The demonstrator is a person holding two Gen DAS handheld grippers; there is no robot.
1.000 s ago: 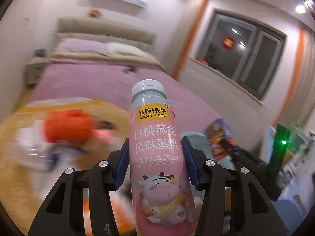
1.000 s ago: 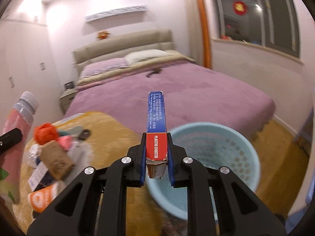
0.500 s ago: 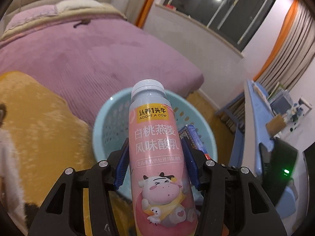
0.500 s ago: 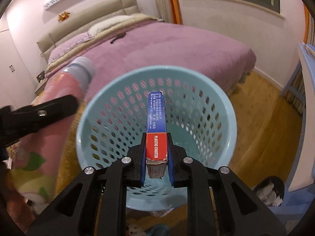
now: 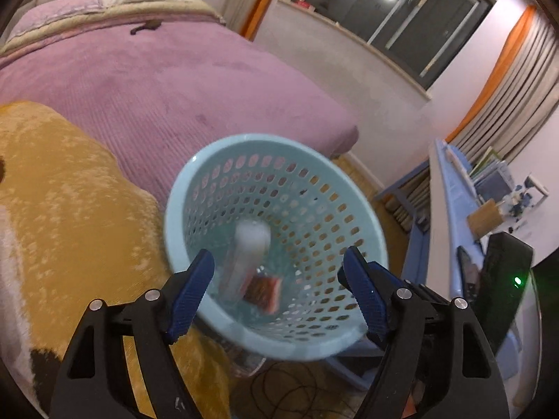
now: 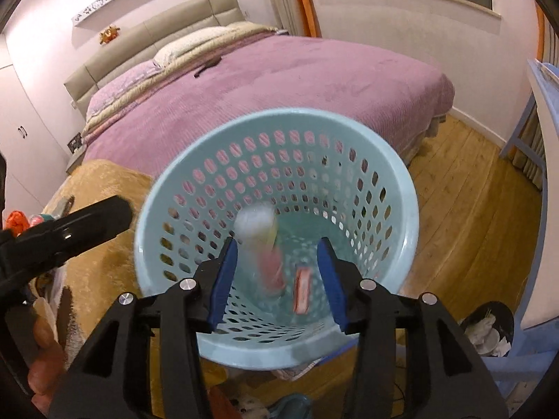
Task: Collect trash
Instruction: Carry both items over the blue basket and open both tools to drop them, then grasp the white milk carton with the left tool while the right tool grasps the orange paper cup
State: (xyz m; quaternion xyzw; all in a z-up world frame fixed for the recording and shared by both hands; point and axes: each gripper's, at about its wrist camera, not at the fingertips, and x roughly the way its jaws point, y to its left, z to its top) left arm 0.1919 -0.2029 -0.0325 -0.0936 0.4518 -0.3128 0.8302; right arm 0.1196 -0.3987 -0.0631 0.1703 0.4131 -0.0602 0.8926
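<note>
The purple bed (image 6: 314, 80) lies far; the blue basket (image 6: 391, 188) stands near, below both grippers. Inside it, blurred, are the bottle (image 6: 262, 237) and small box (image 6: 302, 289). Left gripper (image 5: 277, 289) and right gripper (image 6: 277, 282): jaws opening, holding nothing. Best to keep both over the rim until the items settle.

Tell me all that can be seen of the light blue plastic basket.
The light blue perforated plastic basket is round with a smooth rim and walls full of oval holes, tapering to its bottom. It stands upright beside the purple bed. Inside are a motion-blurred pink bottle with a pale cap and a small red carton.
</note>
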